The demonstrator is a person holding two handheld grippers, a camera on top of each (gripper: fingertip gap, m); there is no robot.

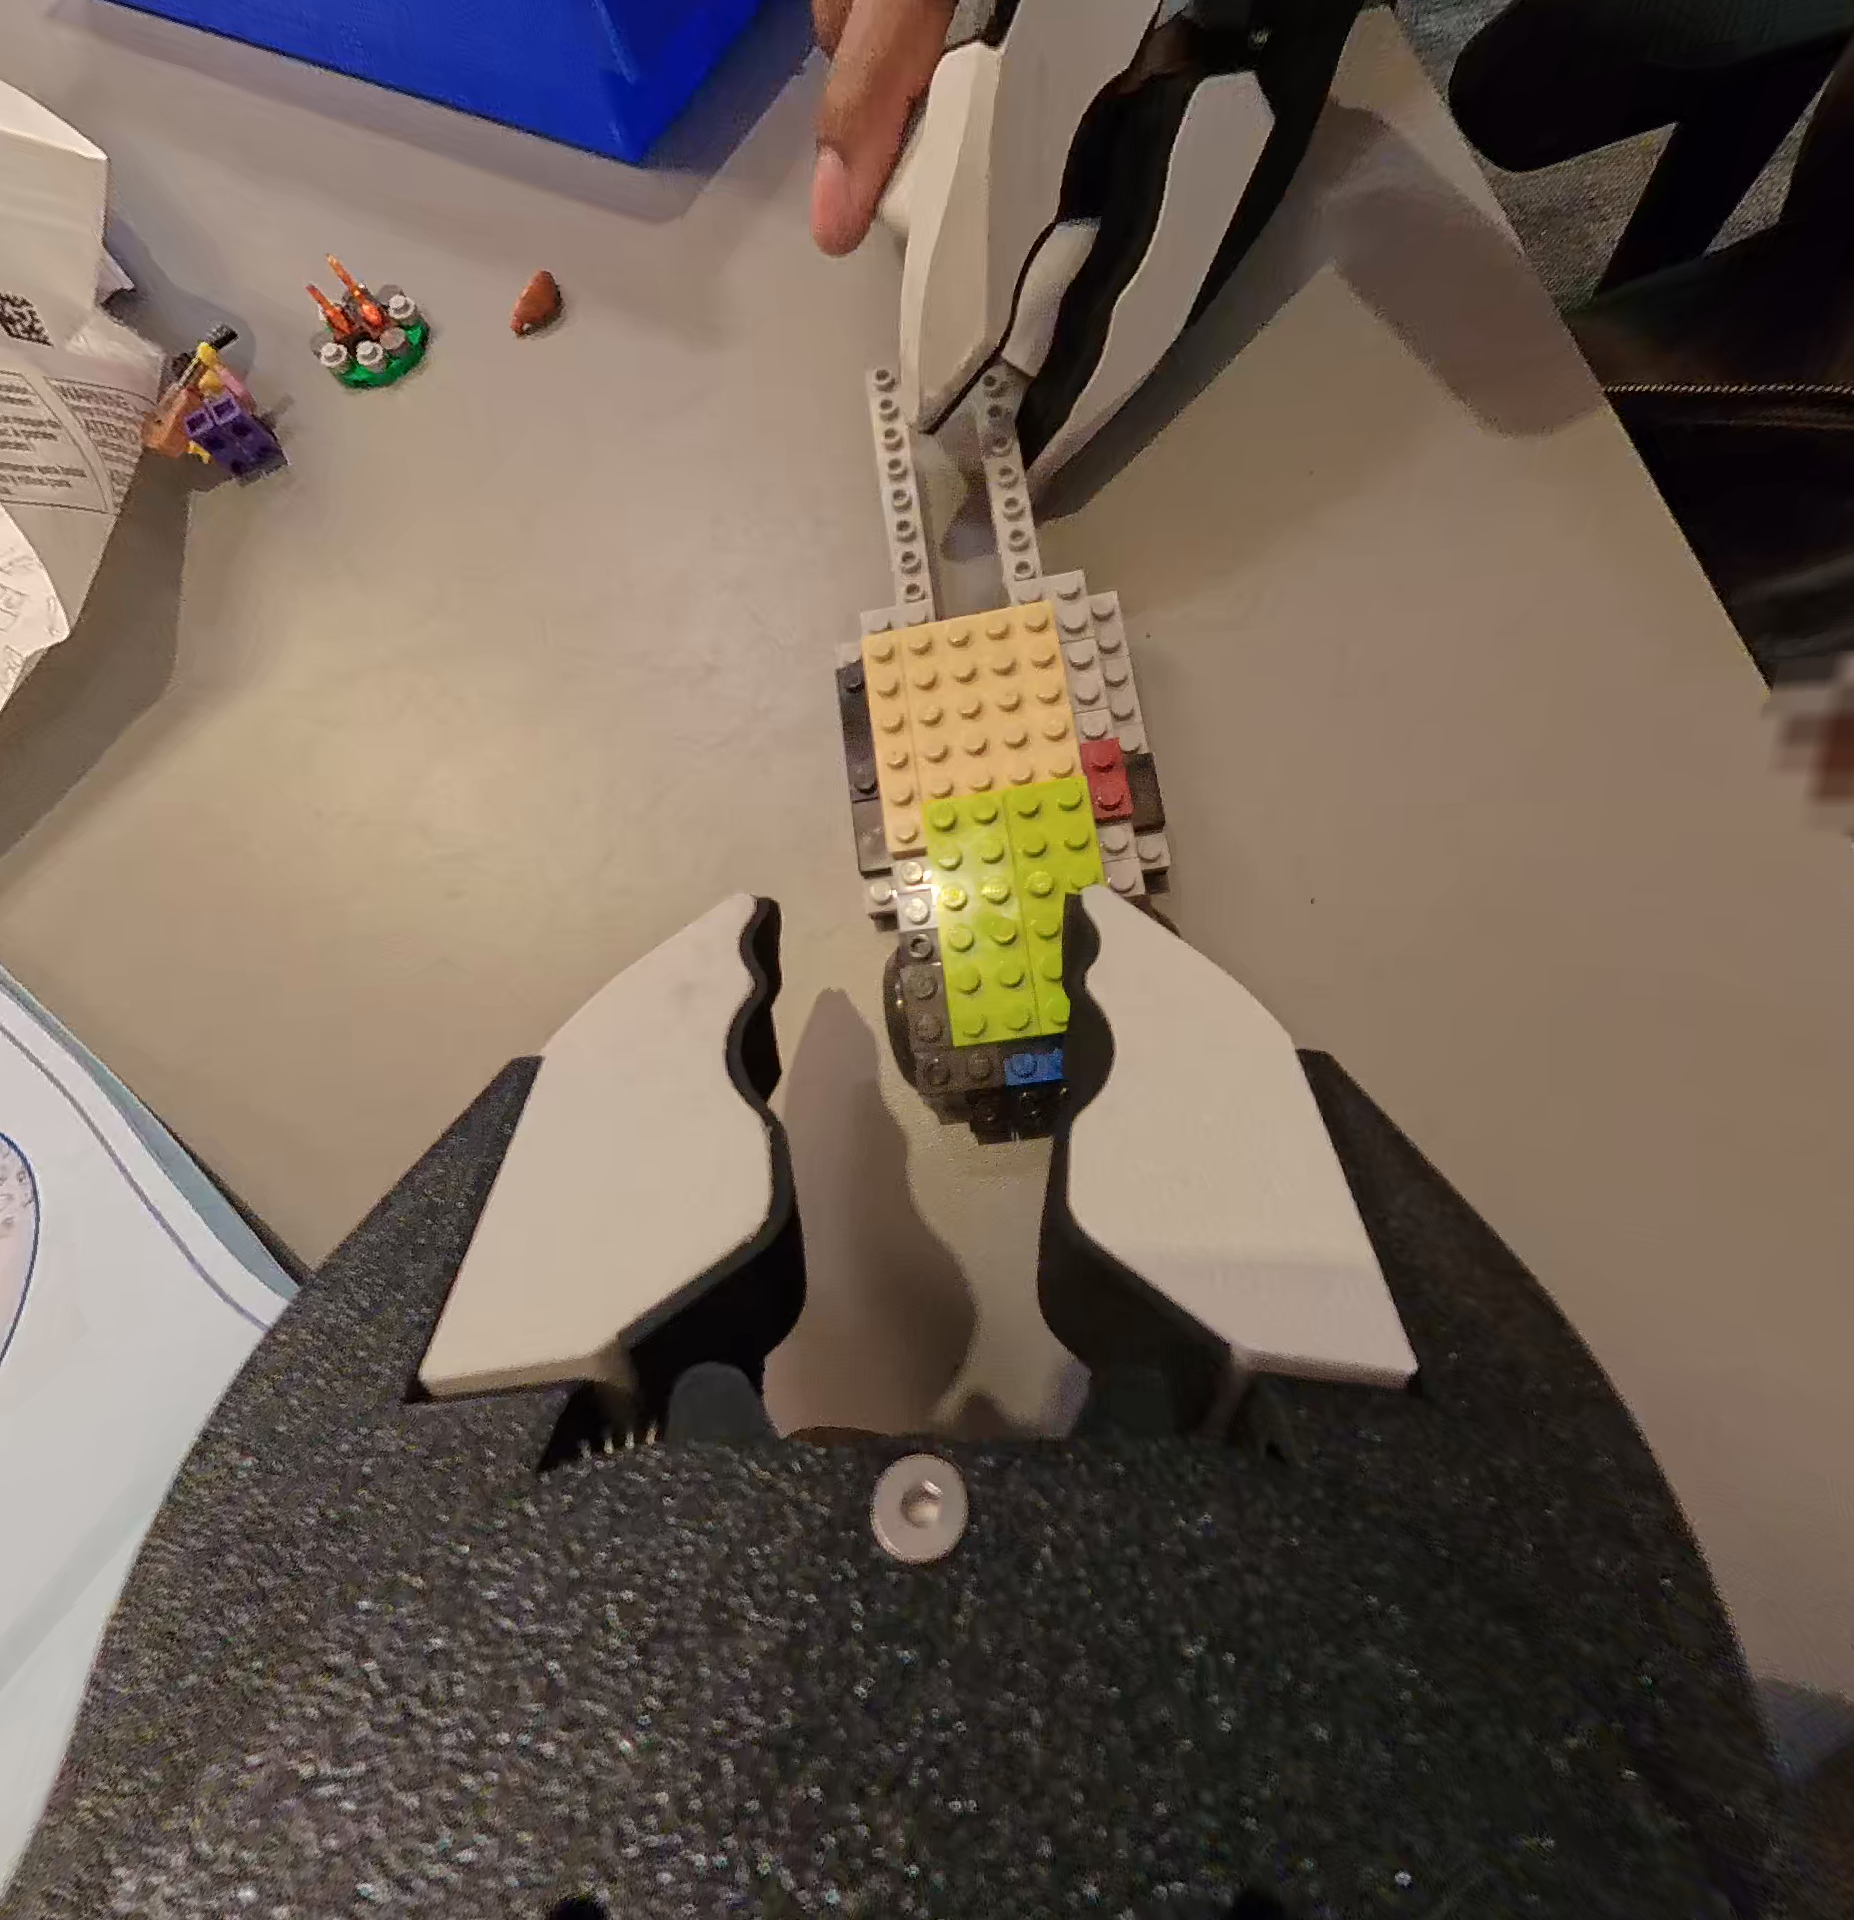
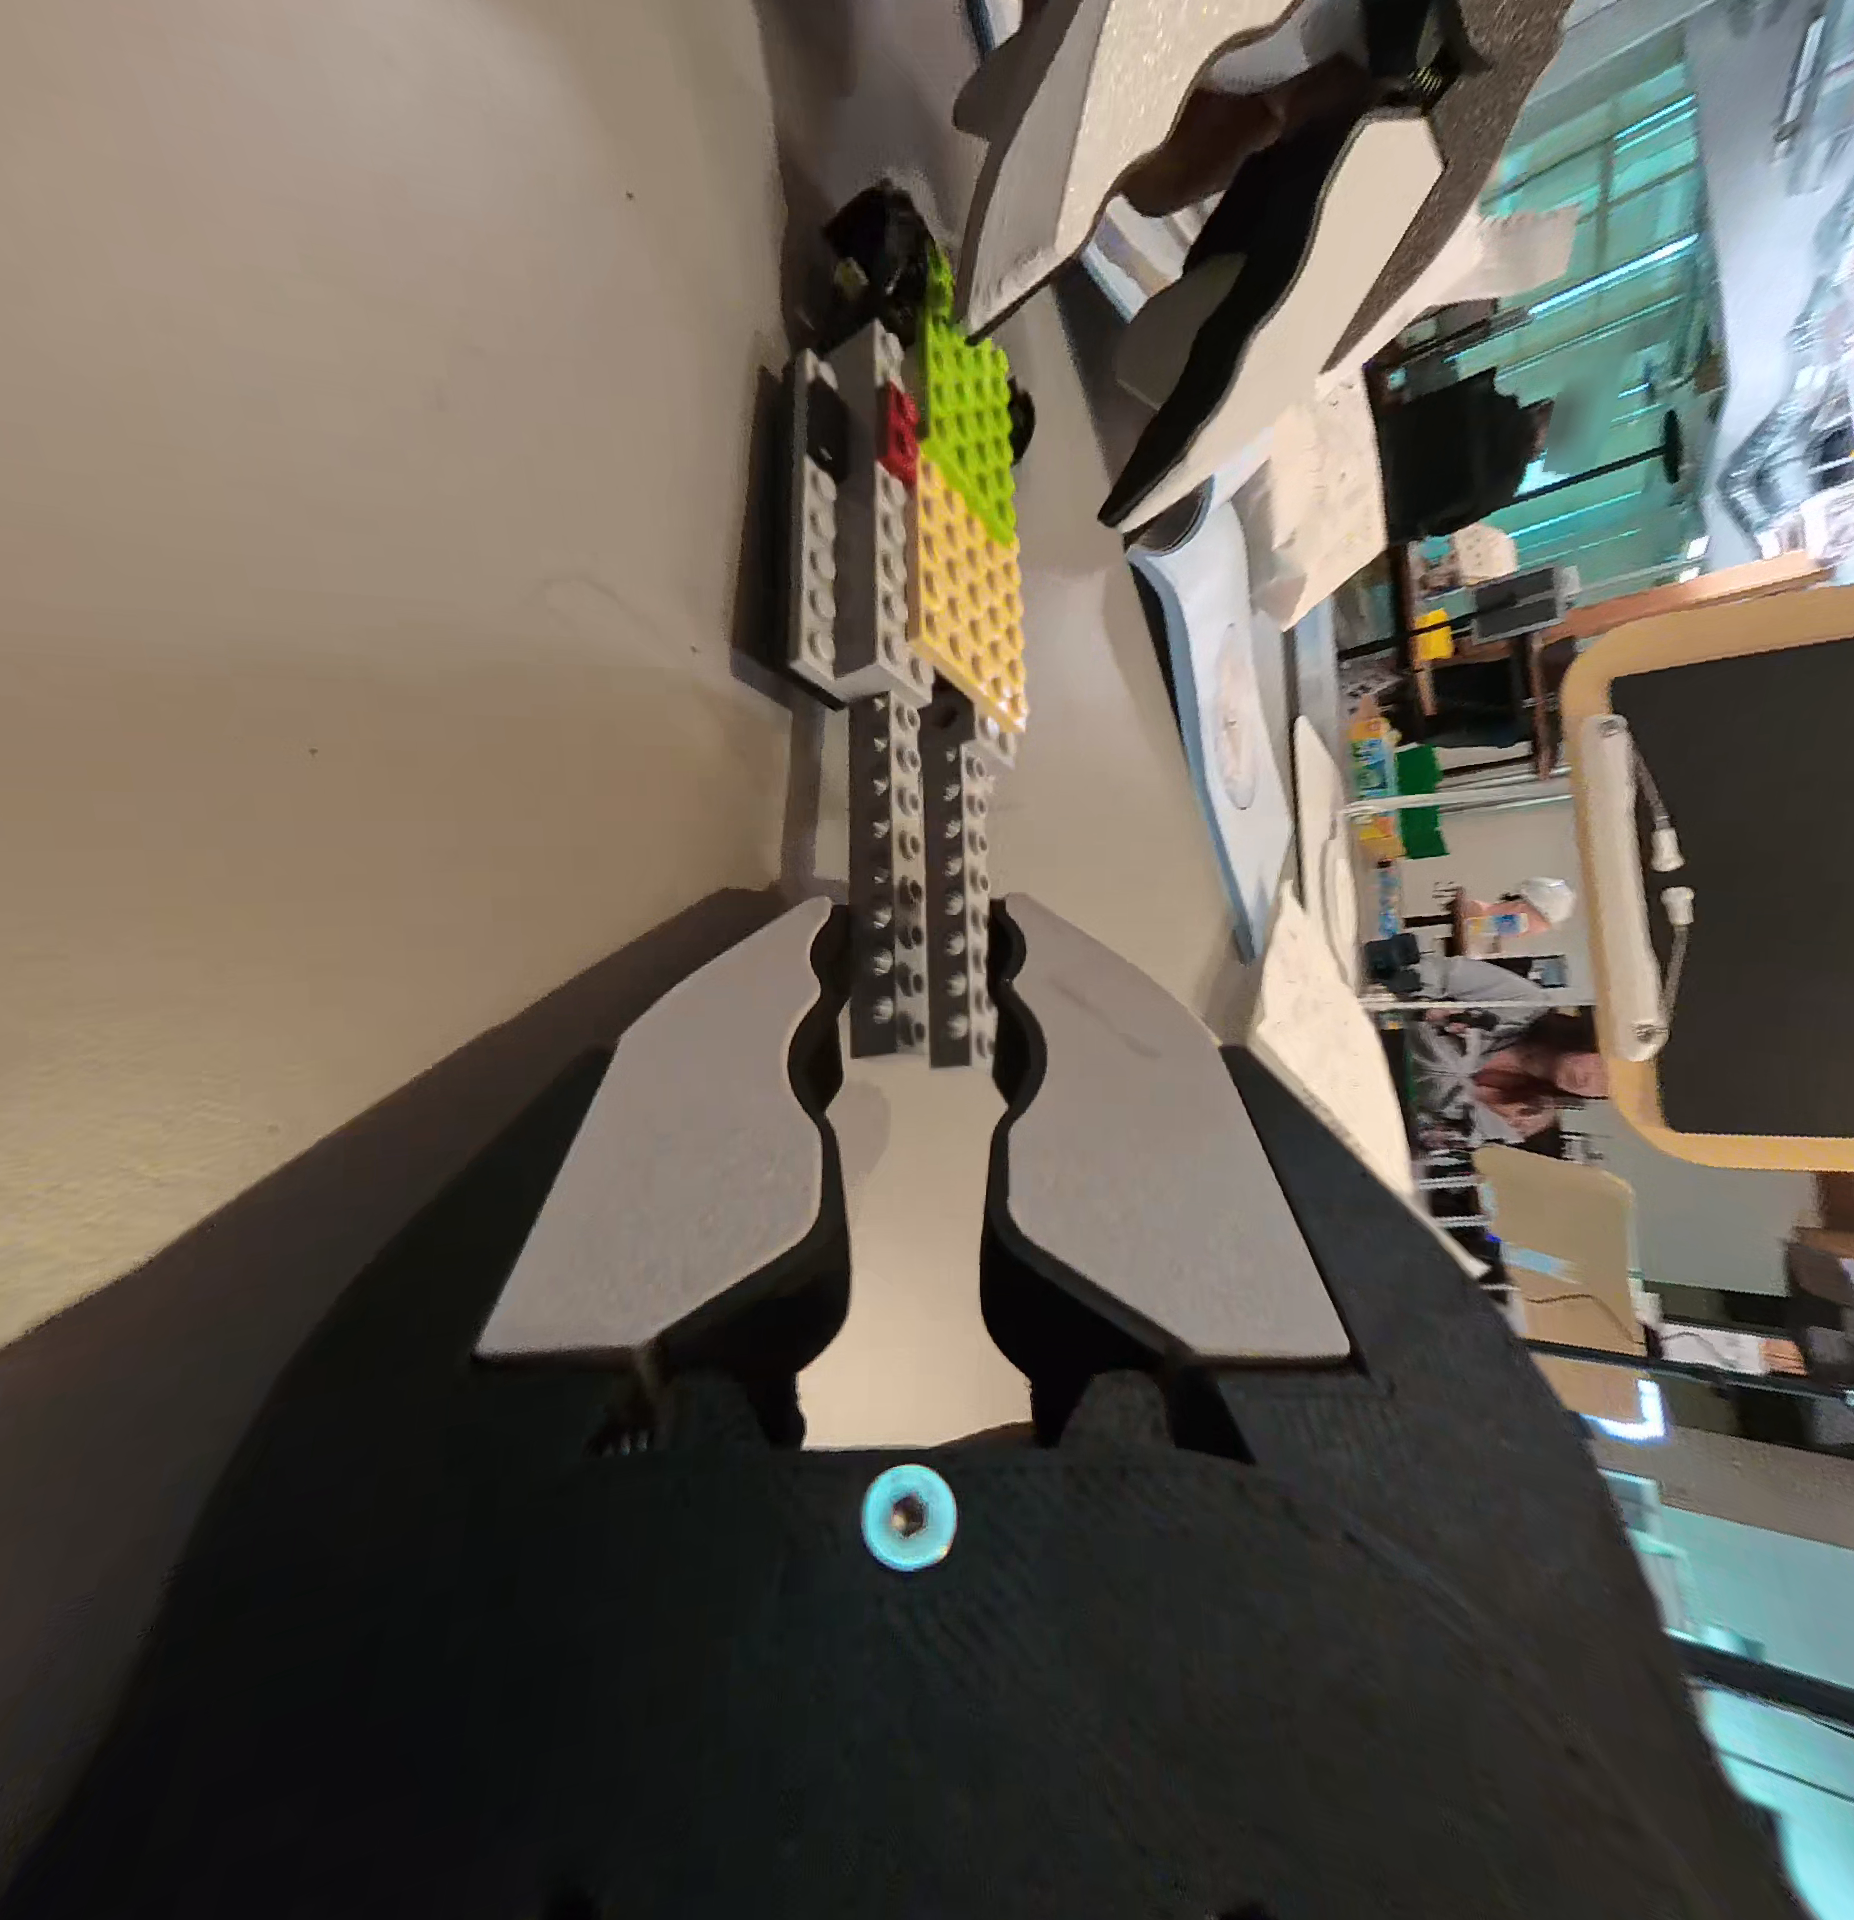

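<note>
A brick model lies on the grey table (image 1: 487,727). It has a tan plate (image 1: 964,717), lime green plates (image 1: 1006,914), a small red brick (image 1: 1105,774) and two long grey beams (image 1: 1011,499) sticking out at its far end. My left gripper (image 1: 923,914) is open at the model's near end. Its right fingertip (image 1: 1110,935) lies over the edge of the lime plates and its left fingertip stands apart from the model. My right gripper (image 2: 918,914) is shut on the two grey beams (image 2: 918,831), with a pad pressed on each side. It also shows in the left wrist view (image 1: 959,410).
A blue box (image 1: 487,62) stands at the back. Small builds lie at the left: a green round one with orange pieces (image 1: 367,327), a purple one (image 1: 227,416) and a brown piece (image 1: 536,301). Printed sheets (image 1: 29,416) and a booklet (image 1: 71,1299) lie at the left. A hand (image 1: 861,125) is above the right gripper. The left gripper is farther from the brown piece (image 1: 536,301), some 20 cm, than the right, some 15 cm.
</note>
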